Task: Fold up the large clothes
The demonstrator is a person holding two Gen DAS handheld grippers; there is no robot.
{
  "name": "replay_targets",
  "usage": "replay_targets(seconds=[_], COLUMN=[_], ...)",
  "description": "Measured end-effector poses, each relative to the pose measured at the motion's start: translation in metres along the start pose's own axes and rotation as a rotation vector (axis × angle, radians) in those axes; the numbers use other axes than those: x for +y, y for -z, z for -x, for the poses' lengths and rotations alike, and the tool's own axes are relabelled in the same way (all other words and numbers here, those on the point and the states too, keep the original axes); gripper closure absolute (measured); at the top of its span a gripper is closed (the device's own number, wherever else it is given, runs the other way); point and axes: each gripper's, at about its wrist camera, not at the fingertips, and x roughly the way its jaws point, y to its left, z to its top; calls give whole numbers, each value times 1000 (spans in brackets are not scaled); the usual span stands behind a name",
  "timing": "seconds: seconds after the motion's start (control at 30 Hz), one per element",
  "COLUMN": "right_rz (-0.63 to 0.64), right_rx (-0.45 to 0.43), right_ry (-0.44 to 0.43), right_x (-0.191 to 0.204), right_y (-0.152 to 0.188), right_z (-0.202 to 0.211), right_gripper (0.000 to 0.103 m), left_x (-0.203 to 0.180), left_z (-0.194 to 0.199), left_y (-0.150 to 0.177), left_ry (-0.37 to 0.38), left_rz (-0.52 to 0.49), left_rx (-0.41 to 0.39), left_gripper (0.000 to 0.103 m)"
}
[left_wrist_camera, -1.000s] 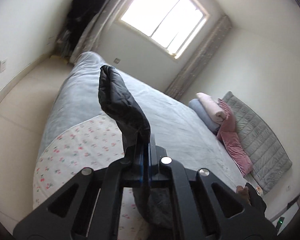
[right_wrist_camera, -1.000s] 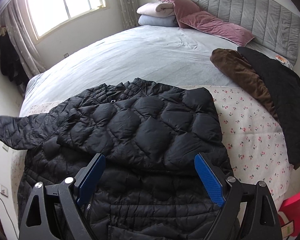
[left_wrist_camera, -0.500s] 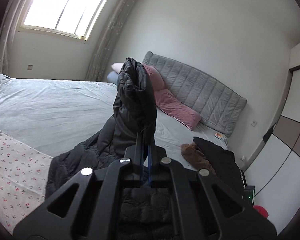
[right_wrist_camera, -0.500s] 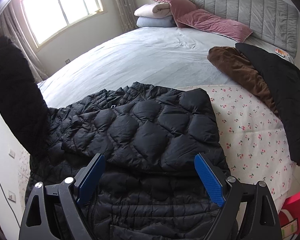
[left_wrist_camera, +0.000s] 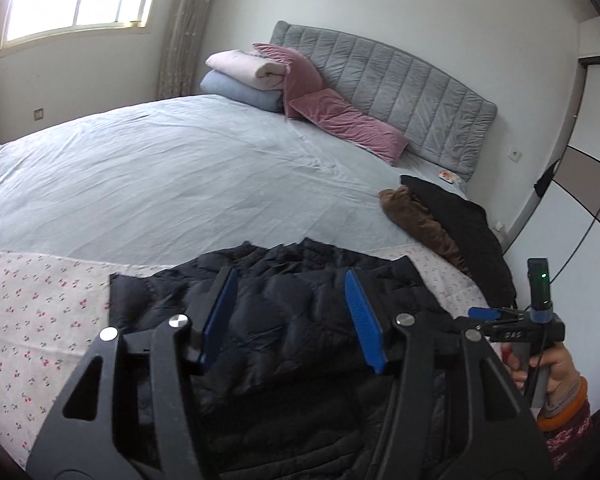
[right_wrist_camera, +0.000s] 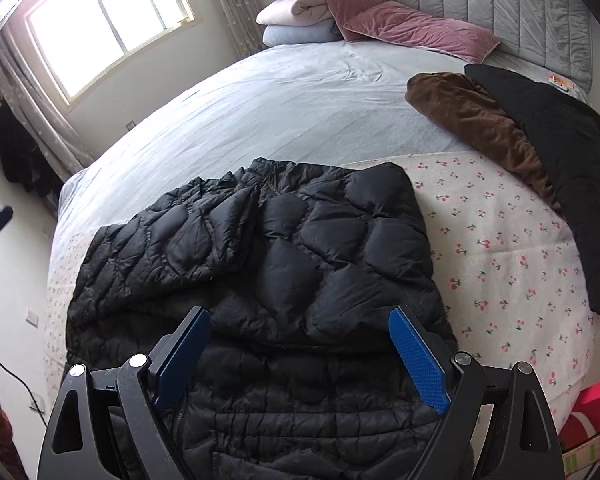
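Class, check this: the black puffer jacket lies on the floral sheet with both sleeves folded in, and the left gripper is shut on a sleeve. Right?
Not quite. The left wrist view shows the left gripper open, holding nothing. The black puffer jacket does lie on the floral sheet, sleeves folded in.

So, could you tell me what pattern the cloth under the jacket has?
White cloth with small red cherries, clearest in the right wrist view.

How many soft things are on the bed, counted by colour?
Black: 2, the puffy jacket and the black garment
Brown: 1, the brown garment
Pink: 2, the pillows
Cream: 1, the rolled blanket
Light blue: 1, the folded blanket
Total: 7
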Motion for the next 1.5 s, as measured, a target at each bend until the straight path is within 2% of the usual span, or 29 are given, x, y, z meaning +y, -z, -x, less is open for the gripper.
replay_targets(seconds=[0.1, 0.2, 0.27, 0.33, 0.37, 0.4, 0.5, 0.57, 0.67, 0.7, 0.73, 0.8, 0.9, 0.93, 1.0, 1.07, 1.17, 1.2, 1.27, 1.33, 1.4, 1.5], right_rz=[-39, -83, -120, -157, -176, -189, -169, -121, -53, -23, -11, -24, 47, 58, 50, 59, 112, 119, 108, 119, 152, 169], right_rx=[45, 90, 102, 94, 99, 127, 118, 80, 88, 105, 119, 96, 9, 5, 49, 98, 105, 114, 126, 113, 85, 73], right_ry=[-75, -131, -135, -152, -181, -209, -225, -209, -22, 61, 93, 90, 70, 57, 62, 104, 147, 128, 37, -14, -10, 0], right_x=[12, 23, 27, 27, 28, 29, 41, 47, 44, 42, 39, 37, 48, 50, 49, 48, 55, 57, 55, 51, 41, 19], right_y=[-14, -25, -28, -30, -29, -27, -16, -5, 7, 10, 11, 12, 8, 7, 7, 10, 15, 15, 16, 18, 26, 42], right_z=[-31, -69, -94, -115, -125, -132, -112, -90, -84, -89, -92, -83, -71, -75, -93, -118, -124, -116, -92, -57, -18, 31], right_gripper=[11, 12, 13, 28, 54, 91, 95, 95, 93, 85, 80, 67, 60, 59, 59, 59, 58, 57, 55, 43, 32, 25], left_x=[43, 62, 73, 81, 85, 88, 85, 77, 69, 68, 67, 64, 66, 68, 72, 73, 68, 65, 58, 52, 47, 43], left_z=[-11, -30, -40, -51, -56, -62, -71, -76, -96, -105, -113, -122, -122, -122, -121, -118, -107, -100, -79, -57, -31, 8], left_y=[20, 39, 49, 53, 56, 58, 66, 73, 94, 103, 112, 125, 129, 130, 130, 130, 123, 120, 112, 106, 103, 106], left_ry=[-60, -93, -109, -118, -120, -114, -82, -61, -62, -68, -81, -112, -118, -120, -126, -122, -137, -147, -148, -146, -141, -128], left_rz=[71, 114, 129, 148, 159, 168, 159, 117, 80, 73, 62, 27, 29, 38, 50, 57, 66, 65, 55, 52, 51, 60], left_rx=[35, 72, 87, 99, 106, 118, 134, 140, 200, 231, 261, 271, 255, 254, 254, 251, 280, 282, 264, 259, 261, 268], left_gripper=[45, 46, 49, 55, 57, 62, 65, 65, 65, 65, 65, 65, 65, 65, 65, 64, 38, 27, 24, 20, 20, 18])
